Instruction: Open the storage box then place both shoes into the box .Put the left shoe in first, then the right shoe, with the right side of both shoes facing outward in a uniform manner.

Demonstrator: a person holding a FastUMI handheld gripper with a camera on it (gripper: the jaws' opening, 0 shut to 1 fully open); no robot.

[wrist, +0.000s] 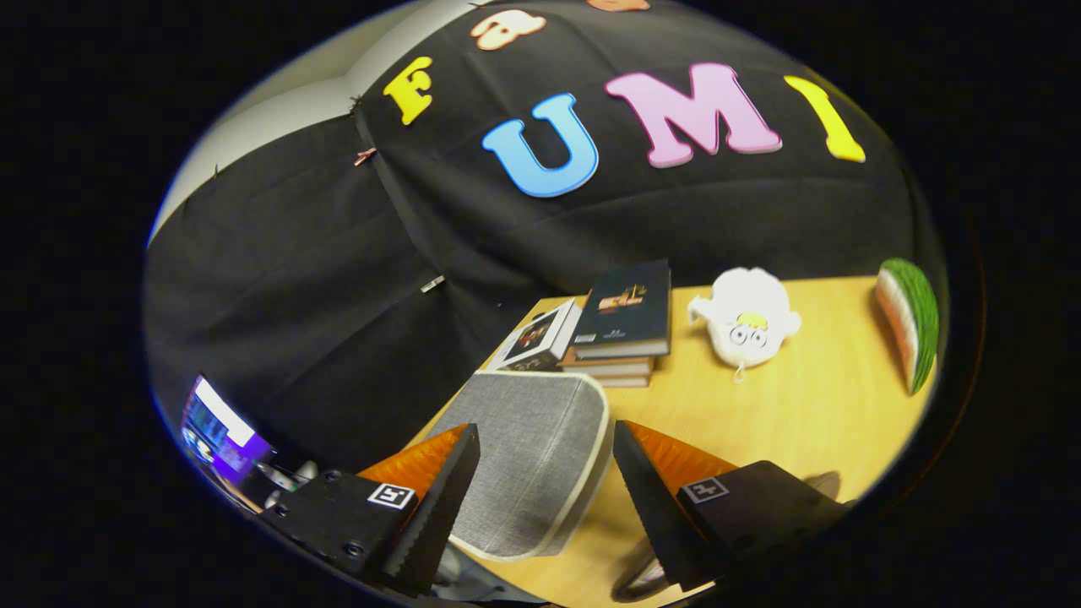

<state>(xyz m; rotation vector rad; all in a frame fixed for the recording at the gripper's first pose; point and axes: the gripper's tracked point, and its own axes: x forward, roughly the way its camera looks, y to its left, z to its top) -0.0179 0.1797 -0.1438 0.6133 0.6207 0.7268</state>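
Note:
A grey fabric storage box (528, 456) with a cream rim stands on the wooden table (785, 405), its lid closed and flat. My gripper (547, 447) is open, hovering above the box, its two fingers spread wide with the box top showing between them and nothing held. By the right finger, low on the table, a dark rounded edge (642, 578) shows; I cannot tell what it is.
A stack of books (621, 325) lies just beyond the box, with another book (540, 338) leaning beside it. A white plush toy (747, 325) and a watermelon-slice toy (912, 325) lie further right on the table. A lit screen (215, 426) sits off the table's left side.

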